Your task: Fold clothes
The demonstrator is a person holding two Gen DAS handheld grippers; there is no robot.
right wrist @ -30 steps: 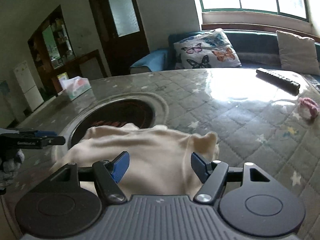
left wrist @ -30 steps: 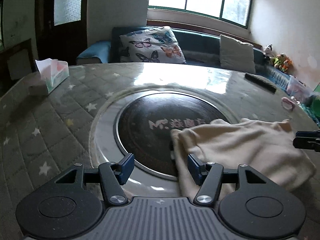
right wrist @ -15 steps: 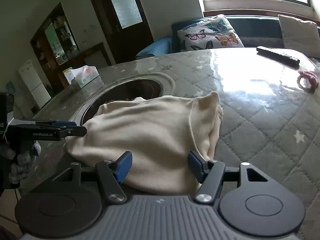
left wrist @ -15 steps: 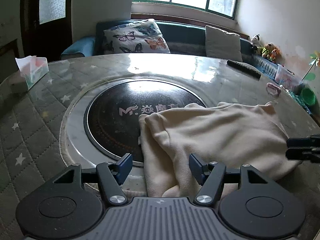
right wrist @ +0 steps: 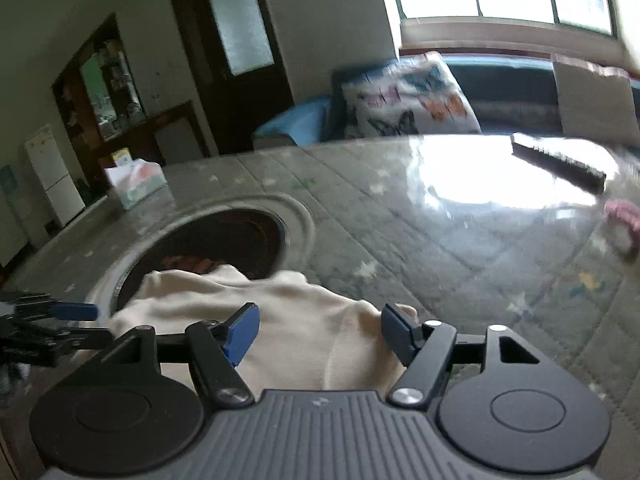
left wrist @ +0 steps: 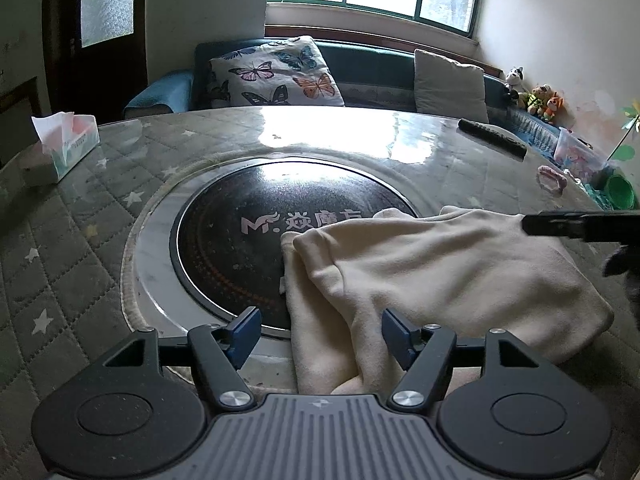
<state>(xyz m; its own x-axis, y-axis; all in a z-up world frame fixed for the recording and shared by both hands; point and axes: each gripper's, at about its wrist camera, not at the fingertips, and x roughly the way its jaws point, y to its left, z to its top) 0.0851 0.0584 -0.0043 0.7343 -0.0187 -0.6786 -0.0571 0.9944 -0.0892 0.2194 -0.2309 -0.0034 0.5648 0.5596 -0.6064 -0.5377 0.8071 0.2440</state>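
A cream garment (left wrist: 440, 264) lies folded on the round table, partly over the black hotplate (left wrist: 248, 232); it also shows in the right wrist view (right wrist: 296, 328). My left gripper (left wrist: 322, 334) is open and empty, its blue fingertips (left wrist: 244, 330) low over the garment's near edge. My right gripper (right wrist: 320, 334) is open and empty above the garment's right side. Its tip enters the left wrist view (left wrist: 580, 226) from the right. The left gripper shows at the left of the right wrist view (right wrist: 60, 320).
A tissue box (left wrist: 66, 144) stands at the table's far left. A black remote (left wrist: 492, 142) and a pink hair tie (left wrist: 552, 176) lie at the far right. The quilted table cover (left wrist: 72, 248) runs around the hotplate. A sofa with a butterfly pillow (left wrist: 276, 74) is behind the table.
Both grippers stayed open and empty. The right wrist view now looks lower and is motion-blurred, with less garment showing. In the left view the right gripper's tip sits higher and further in.
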